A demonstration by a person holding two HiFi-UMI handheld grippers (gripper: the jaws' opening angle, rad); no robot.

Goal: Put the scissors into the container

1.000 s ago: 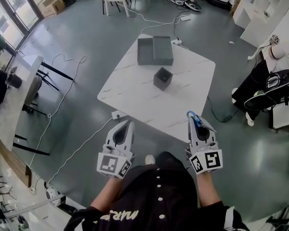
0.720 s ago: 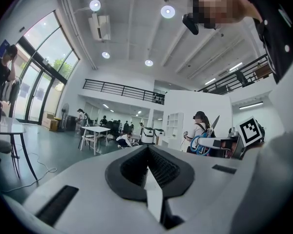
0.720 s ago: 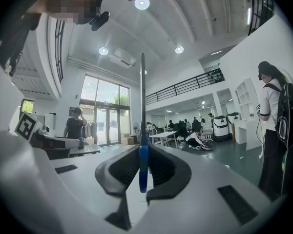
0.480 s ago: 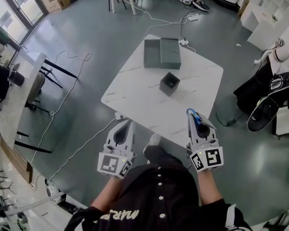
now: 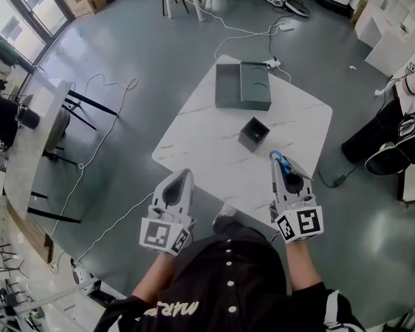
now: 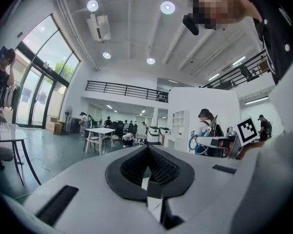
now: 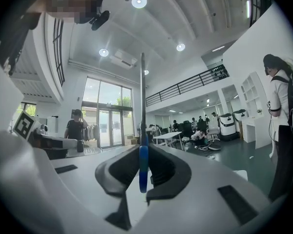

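at the far left a long pale desk [image 5: 28, 158] stands near the glass wall, and a white cable [image 5: 90, 151] trails over the grey floor [image 5: 145, 40] beside it. my left gripper [image 5: 179, 179] is held out level in front of me, its tips showing at the near edge of the white marble table [image 5: 194, 133]. in the left gripper view its jaws are clenched tip to tip, with nothing between them.

on the far end of the table lies an open grey box [image 5: 243, 86], its two halves side by side. nearer to me sits the container [image 5: 254, 134], small, dark, square and open at the top. it stands alone on the marble, apart from the box.

my right gripper [image 5: 285, 175] is level too, over the near right part of the table. it is grasping the scissors [image 5: 279, 162]. in the right gripper view the blue handle is pinched between the jaws and the thin grey blade rises straight up. in the head view the blue part pokes out just ahead of the tips. the scissors are not in the container, which shows a little up and left of them.

right of the table a dark cable [image 5: 332, 178] lies on the floor, and further right are black bags [image 5: 394, 140].
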